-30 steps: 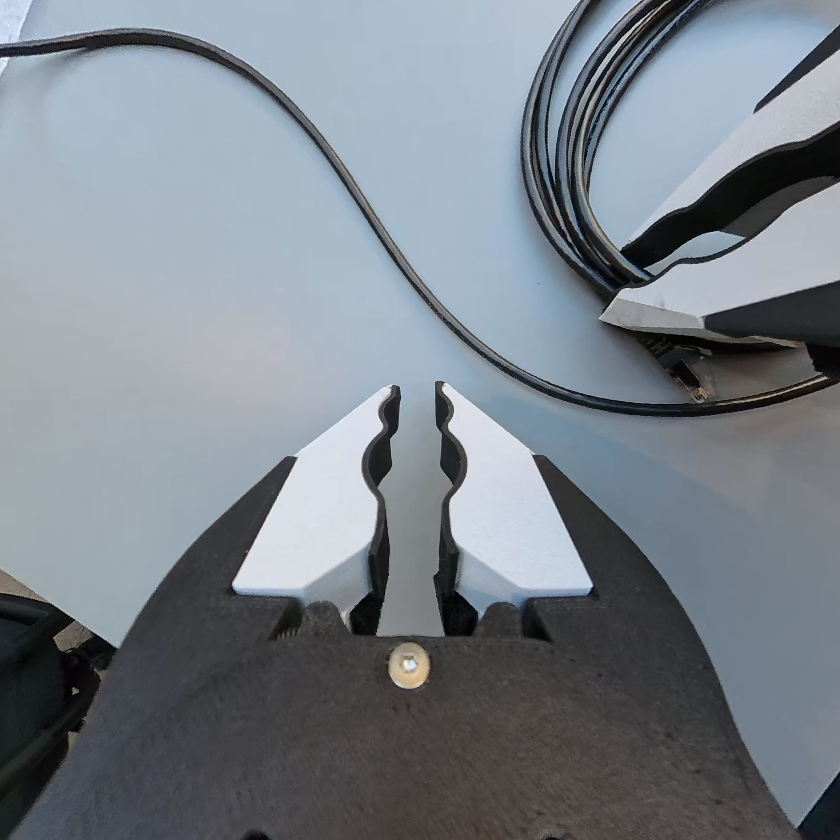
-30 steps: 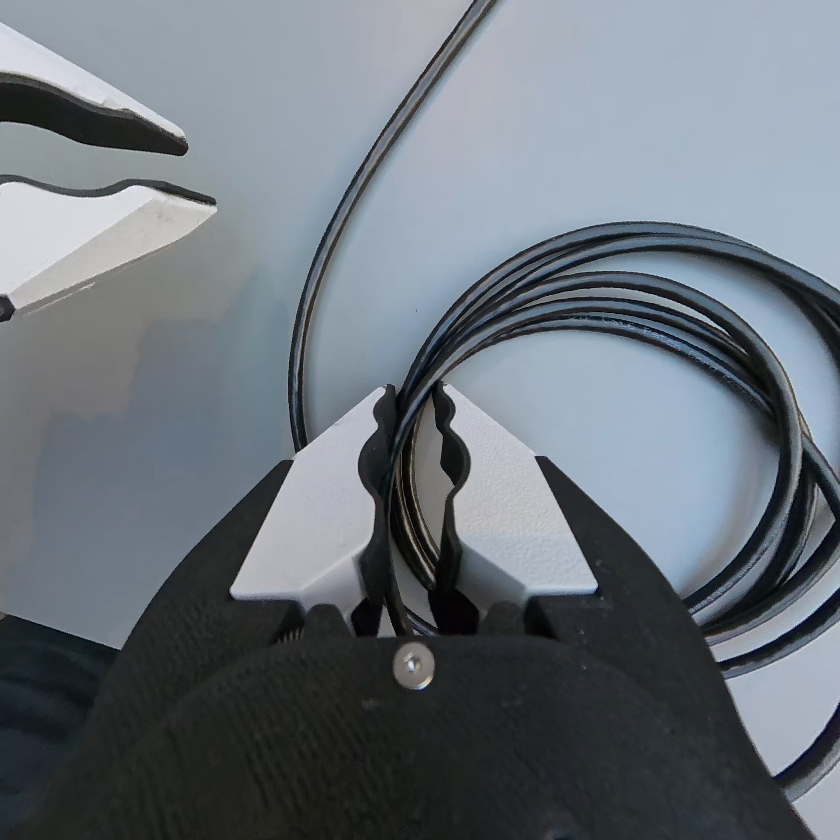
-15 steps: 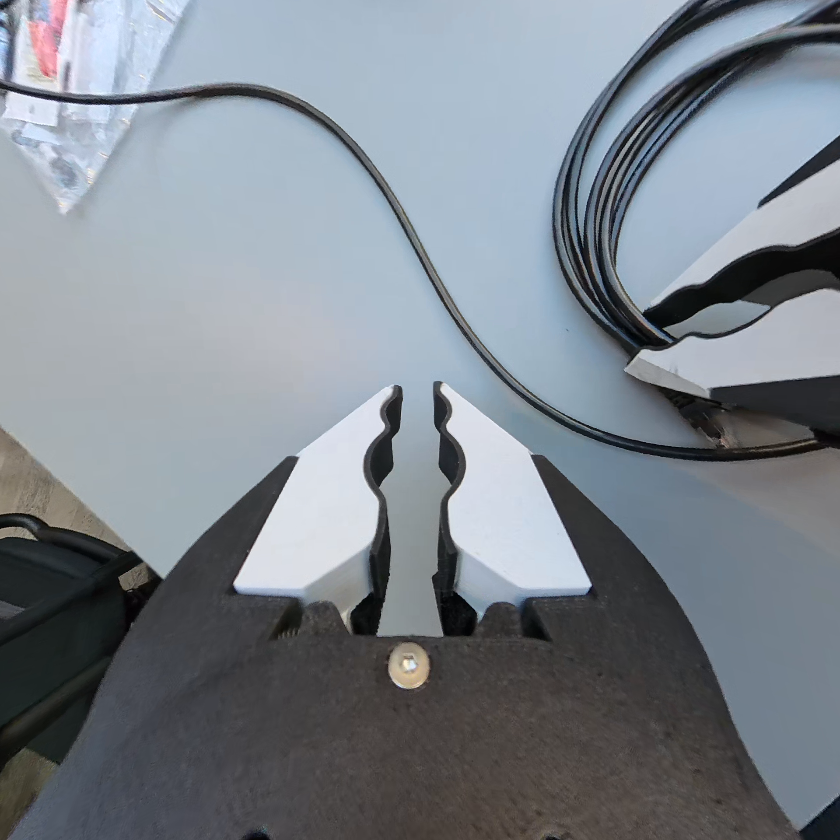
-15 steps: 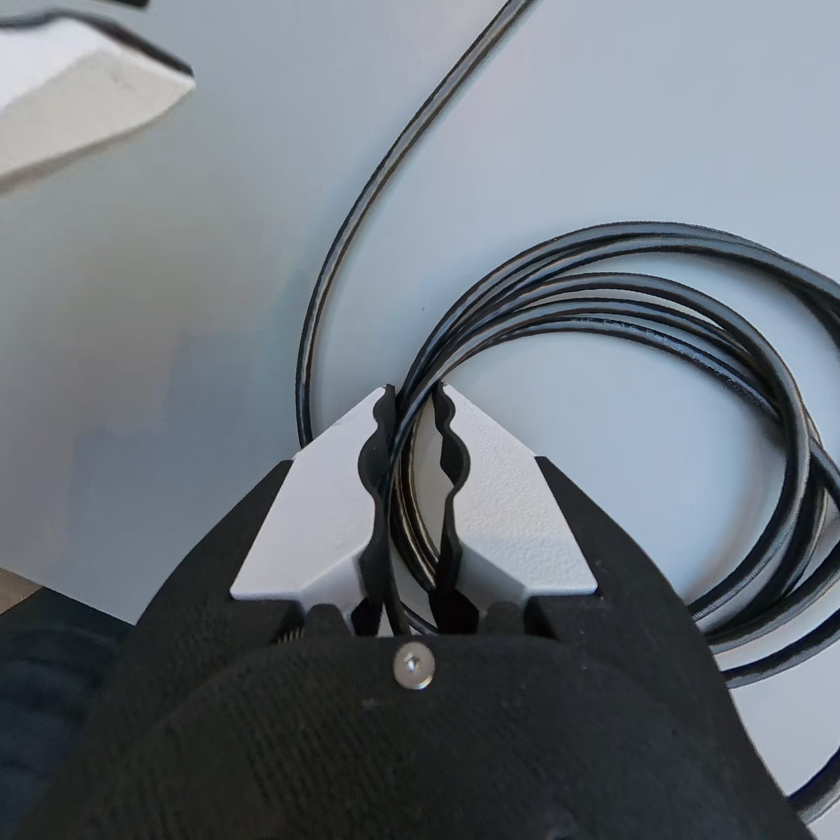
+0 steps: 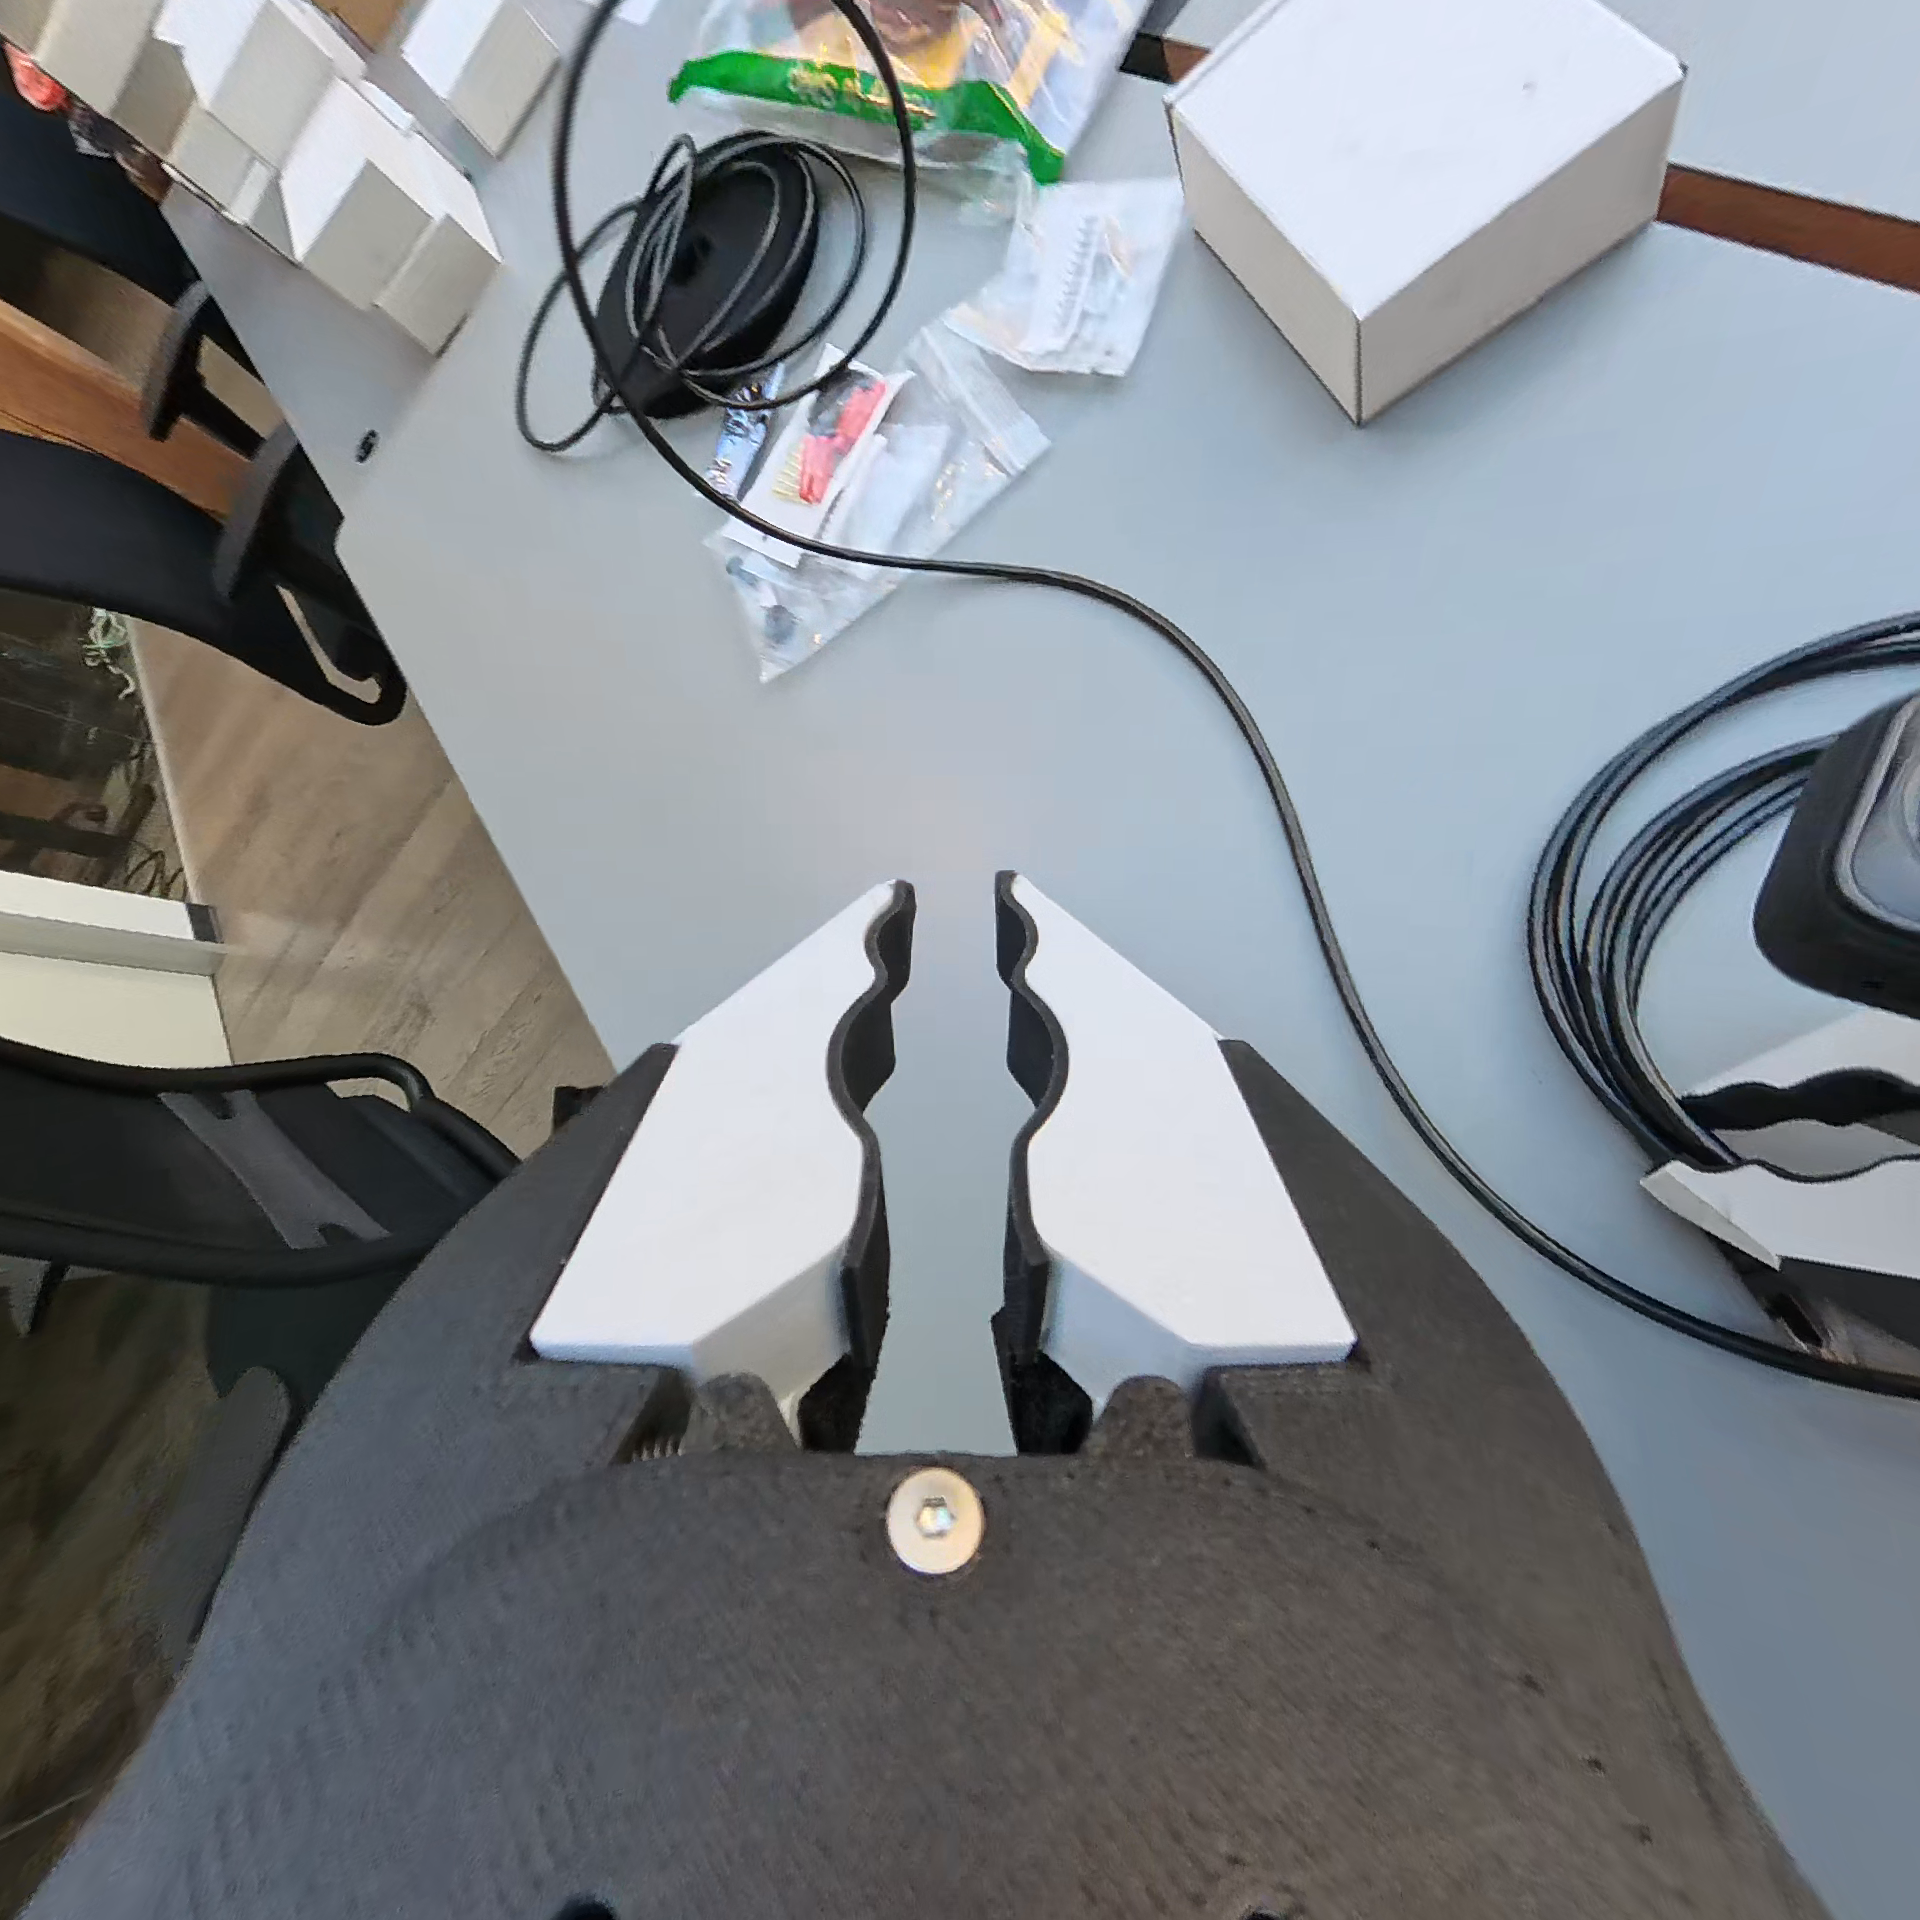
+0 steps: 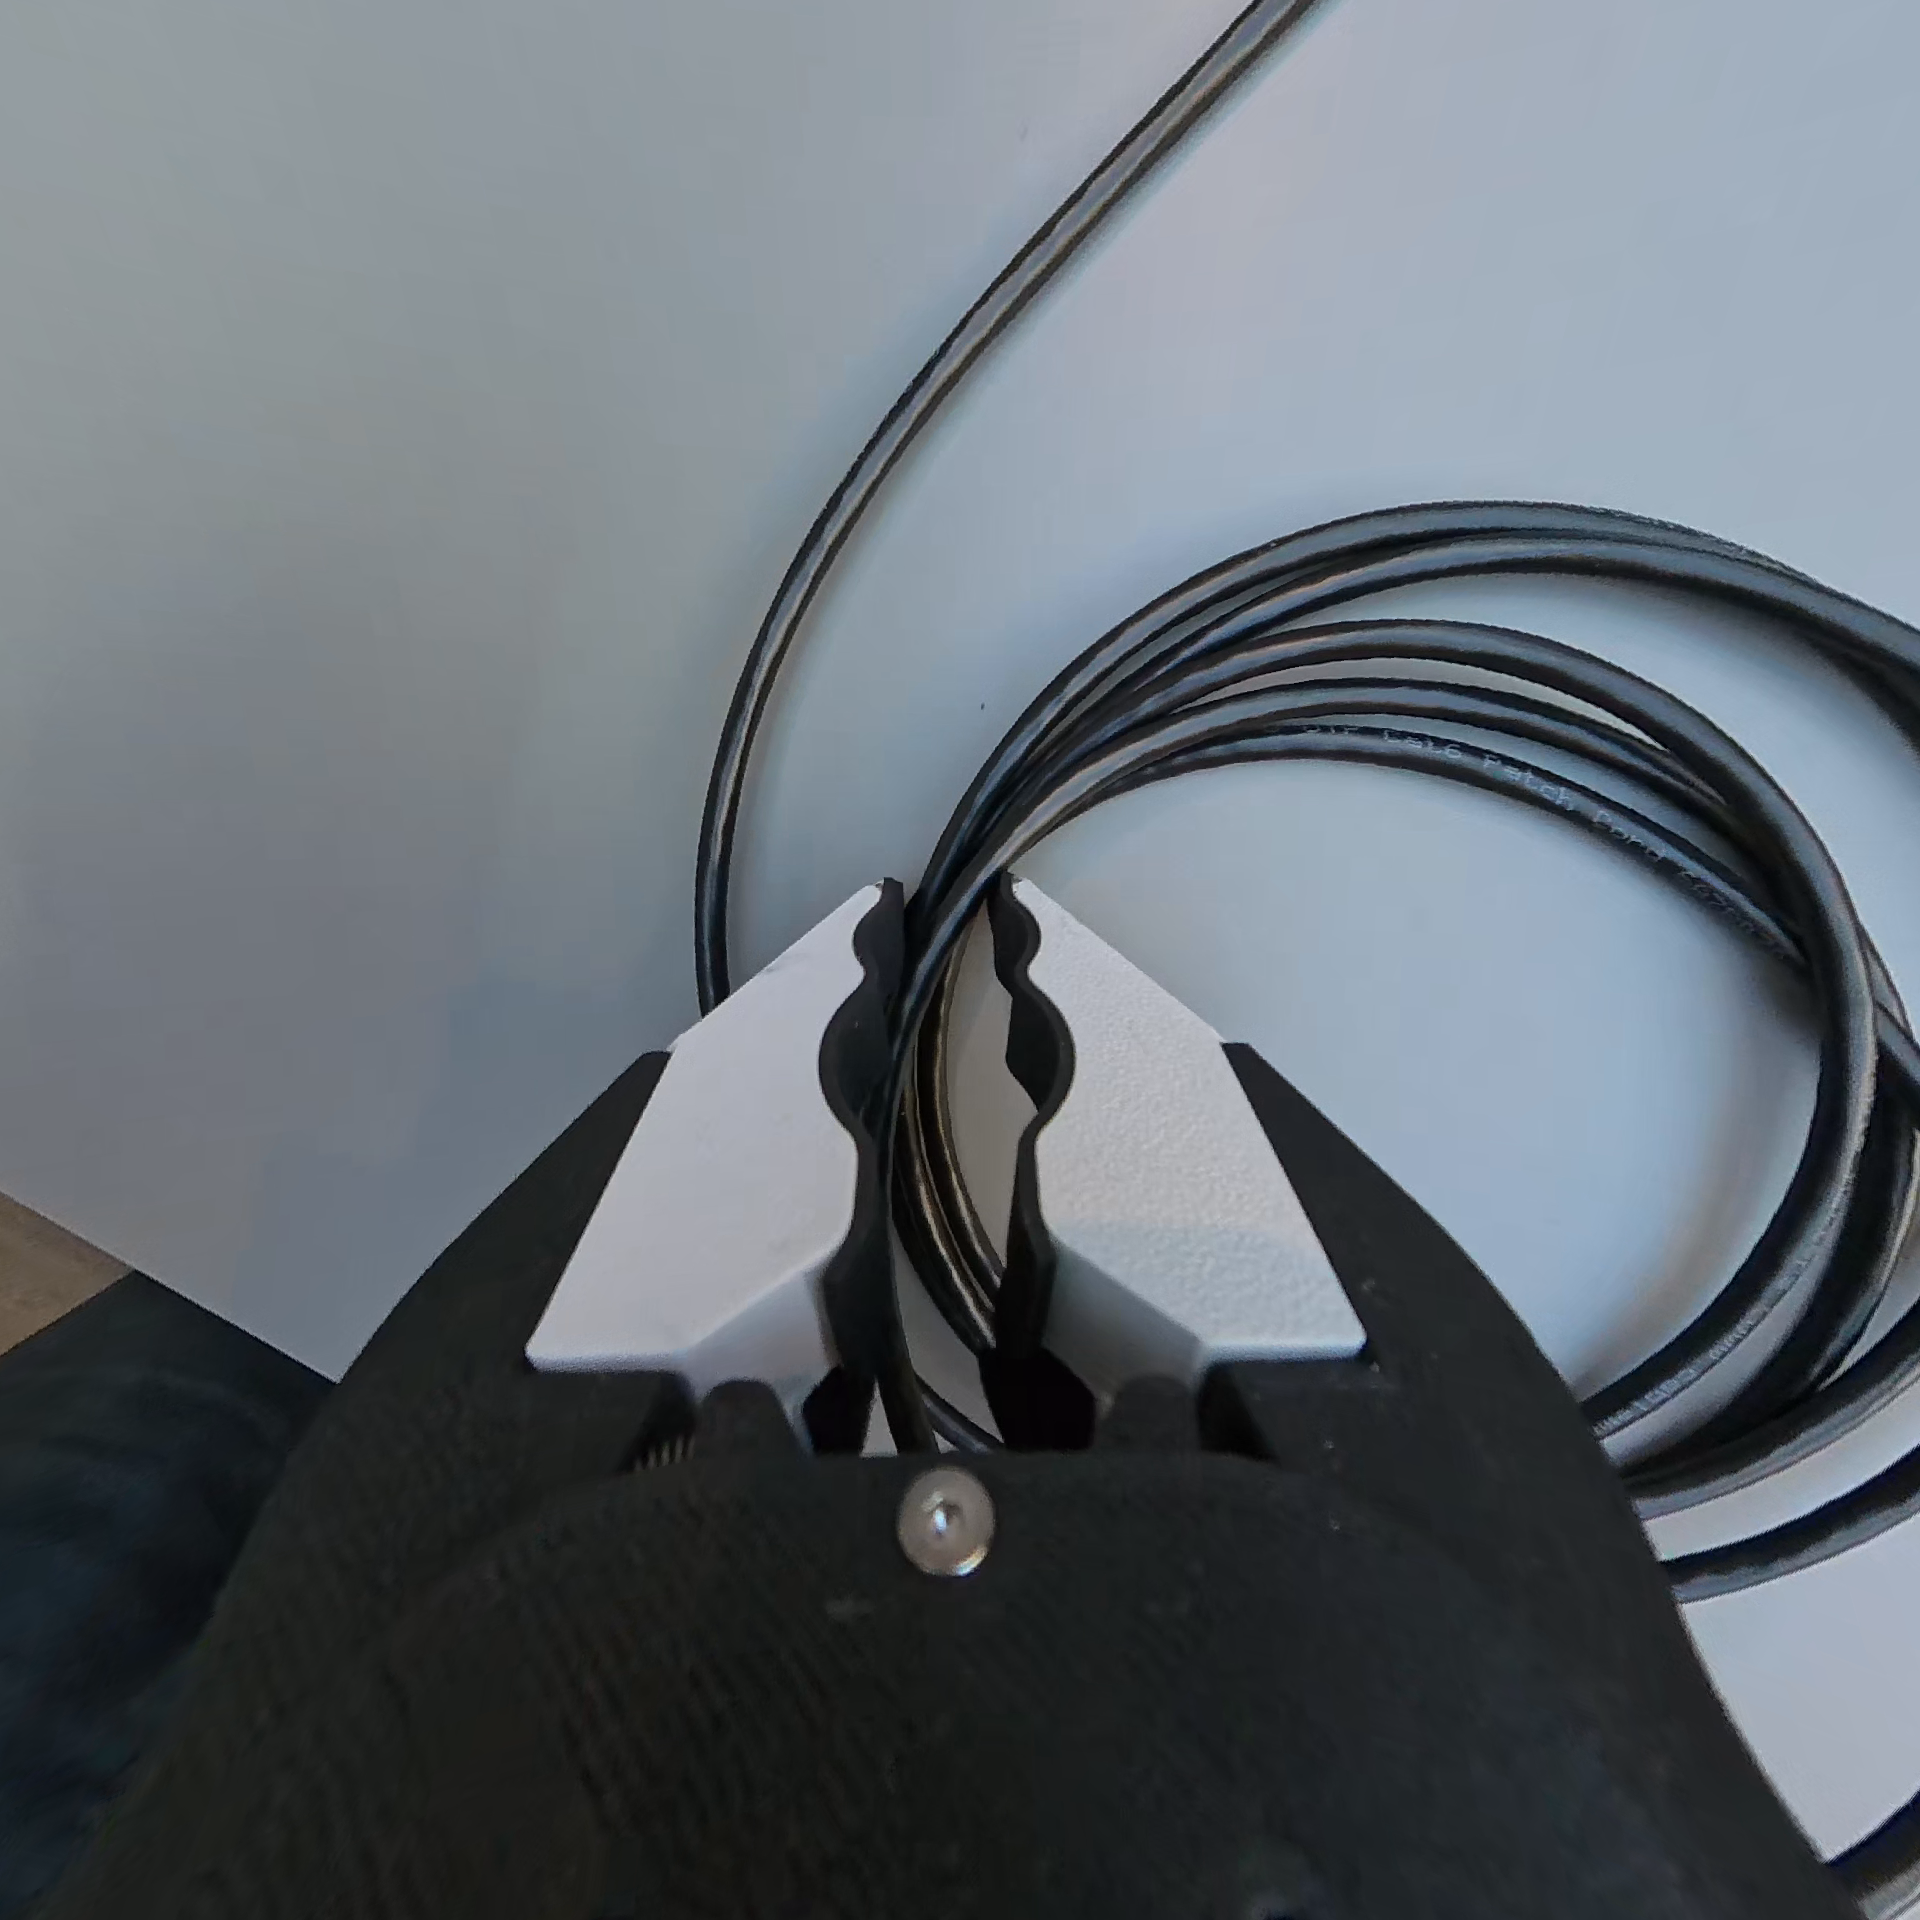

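The right claw (image 6: 951, 894) is pinching several strands of a coiled black cable (image 6: 1558, 748) between its wavy pads, jaws nearly closed on the bundle, seemingly keeping the loops gathered so they are not springing apart. The coil is lying on the grey desk (image 6: 364, 520), spreading right of the claw; one loose strand is curving away to the far side.

The left claw (image 5: 954, 894) is hovering over bare desk, jaws a narrow gap apart and gripping nothing. The loose strand (image 5: 1278, 790) is running just right of it, leading from the coil at the right edge toward the far clutter. The right claw is showing there too, at the right edge, its fingers on the coil.

Farther off, clear bags of small parts (image 5: 883, 468) are lying under the strand, with a thinner wire looped round a black spool (image 5: 717, 270), a green packet (image 5: 873, 94), a white box (image 5: 1423, 187) far right and smaller white boxes (image 5: 343, 197) far left. Black chairs (image 5: 208, 540) are standing along the desk's left edge. Nothing is blocking the left claw's way to the strand.
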### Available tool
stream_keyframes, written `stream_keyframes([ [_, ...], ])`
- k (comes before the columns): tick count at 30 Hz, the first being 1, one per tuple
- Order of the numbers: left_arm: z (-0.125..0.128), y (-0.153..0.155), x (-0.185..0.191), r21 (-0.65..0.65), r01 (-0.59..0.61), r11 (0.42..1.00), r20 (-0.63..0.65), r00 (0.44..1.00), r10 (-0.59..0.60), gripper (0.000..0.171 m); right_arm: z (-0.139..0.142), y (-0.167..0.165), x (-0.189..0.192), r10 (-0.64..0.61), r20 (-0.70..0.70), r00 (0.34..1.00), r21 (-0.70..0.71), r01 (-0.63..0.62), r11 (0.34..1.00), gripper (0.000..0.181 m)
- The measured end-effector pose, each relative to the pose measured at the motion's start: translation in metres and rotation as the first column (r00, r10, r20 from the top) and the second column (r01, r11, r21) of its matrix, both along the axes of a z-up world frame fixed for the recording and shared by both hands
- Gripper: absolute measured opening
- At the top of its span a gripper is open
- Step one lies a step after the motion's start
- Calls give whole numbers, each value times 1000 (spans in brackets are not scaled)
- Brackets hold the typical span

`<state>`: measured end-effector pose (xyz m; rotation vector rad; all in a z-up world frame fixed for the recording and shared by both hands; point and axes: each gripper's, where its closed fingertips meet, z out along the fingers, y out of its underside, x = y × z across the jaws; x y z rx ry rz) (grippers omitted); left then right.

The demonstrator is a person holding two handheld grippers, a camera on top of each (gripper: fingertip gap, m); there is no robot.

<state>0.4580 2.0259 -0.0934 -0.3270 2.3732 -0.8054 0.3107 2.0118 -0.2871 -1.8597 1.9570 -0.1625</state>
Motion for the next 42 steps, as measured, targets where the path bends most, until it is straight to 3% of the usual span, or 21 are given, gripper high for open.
stream_keyframes([
  [6,12,-6,4,-1,-3,1000,15,1000,3,13,0,0,-1,18,-4,1000,4,-18,1000,14],
  [8,-6,-4,1,11,-19,1000,-55,998,19,17,0,0,-1,14,-6,1000,2,-14,1000,14],
  [10,-43,5,-3,42,-62,997,-211,975,69,35,0,1,-1,19,-10,1000,-15,-20,1000,14],
  [13,-99,21,-12,37,-116,993,-416,901,120,40,0,1,-1,37,-13,999,-43,-38,998,14],
  [16,-143,24,-26,14,-159,987,-639,758,131,43,0,1,-2,42,-18,999,-54,-43,998,14],
  [19,-161,5,-33,-55,-194,980,-785,615,78,43,0,1,-2,54,-24,998,-70,-56,996,14],
  [21,-164,-12,-35,-100,-205,974,-830,557,32,41,0,3,-3,81,-29,996,-73,-83,994,14],
  [28,-181,-37,-53,-87,-156,984,-880,475,-3,49,0,29,-28,257,-54,965,-65,-260,963,11],
  [32,-173,-39,-69,-106,-116,988,-893,447,-43,73,0,44,-41,401,-80,912,-87,-407,909,10],
  [34,-174,-35,-81,-89,-55,995,-883,466,-54,80,0,48,-44,471,-96,877,-107,-479,871,10],
  [37,-182,-29,-87,-23,84,996,-796,601,-69,79,0,56,-49,597,-94,797,-118,-604,788,11],
  [40,-189,-27,-92,67,194,979,-716,692,-88,83,1,66,-54,712,-66,699,-132,-714,688,11],
  [42,-196,-13,-87,216,262,941,-606,791,-81,67,1,67,-55,758,-60,649,-173,-755,633,12],
])
